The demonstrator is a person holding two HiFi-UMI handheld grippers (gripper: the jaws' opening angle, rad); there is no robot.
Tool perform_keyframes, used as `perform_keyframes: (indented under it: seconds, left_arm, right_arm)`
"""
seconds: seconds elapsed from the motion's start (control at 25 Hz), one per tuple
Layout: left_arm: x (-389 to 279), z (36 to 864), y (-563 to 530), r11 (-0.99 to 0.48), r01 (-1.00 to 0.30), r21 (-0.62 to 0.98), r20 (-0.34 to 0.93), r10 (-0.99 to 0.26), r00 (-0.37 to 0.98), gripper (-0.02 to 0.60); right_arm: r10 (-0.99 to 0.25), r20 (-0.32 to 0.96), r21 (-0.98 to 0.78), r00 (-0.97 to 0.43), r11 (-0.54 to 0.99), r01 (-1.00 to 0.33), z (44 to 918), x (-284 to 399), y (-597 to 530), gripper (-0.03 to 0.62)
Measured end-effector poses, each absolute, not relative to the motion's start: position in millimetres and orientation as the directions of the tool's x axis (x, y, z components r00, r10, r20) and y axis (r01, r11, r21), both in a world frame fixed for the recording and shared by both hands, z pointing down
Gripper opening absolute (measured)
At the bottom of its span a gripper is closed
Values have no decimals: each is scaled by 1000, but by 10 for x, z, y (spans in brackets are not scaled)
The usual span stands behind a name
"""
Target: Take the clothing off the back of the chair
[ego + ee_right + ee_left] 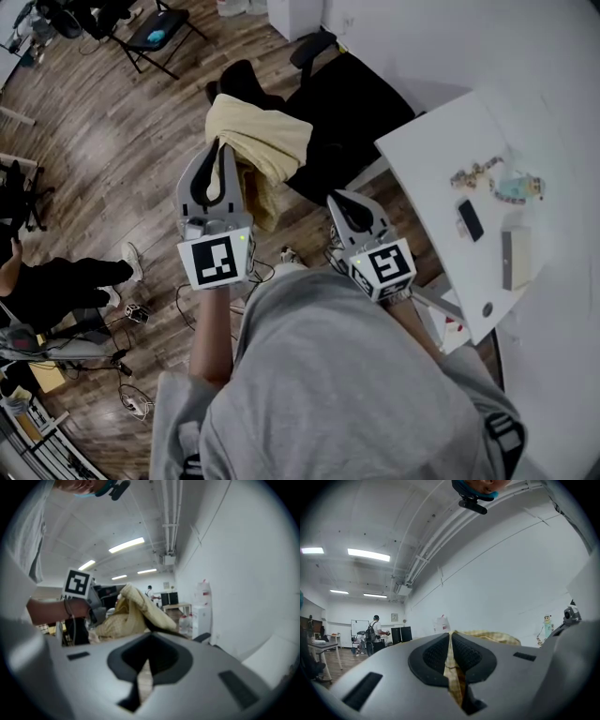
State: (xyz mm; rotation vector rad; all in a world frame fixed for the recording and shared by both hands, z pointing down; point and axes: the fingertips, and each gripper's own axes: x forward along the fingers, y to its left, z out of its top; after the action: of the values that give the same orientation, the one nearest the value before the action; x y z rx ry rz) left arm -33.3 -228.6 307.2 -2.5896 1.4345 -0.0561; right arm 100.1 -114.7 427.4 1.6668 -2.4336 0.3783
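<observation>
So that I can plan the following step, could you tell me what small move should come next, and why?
Probably lift the left hand-held gripper higher: it is shut on the yellow clothing, whose bulk drapes over the chair back.

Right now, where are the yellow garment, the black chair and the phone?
yellow garment (267, 141): head view, on its bunched top fold.
black chair (361, 108): head view, on its broad black surface.
phone (471, 220): head view, on the middle of its dark face.

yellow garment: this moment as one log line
yellow garment over chair | left gripper shut on it | right gripper shut, grip unclear
</observation>
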Motion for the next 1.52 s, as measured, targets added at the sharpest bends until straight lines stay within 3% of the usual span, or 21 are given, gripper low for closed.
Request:
perform_keyframes:
  seconds: [1.52]
  left_arm:
    - [-1040,2678,-2035,-393,-899,-194,-172,-888,425,46]
  right_arm:
    - [-882,245,-86,-403,394,-915,4223,676,-1014,34]
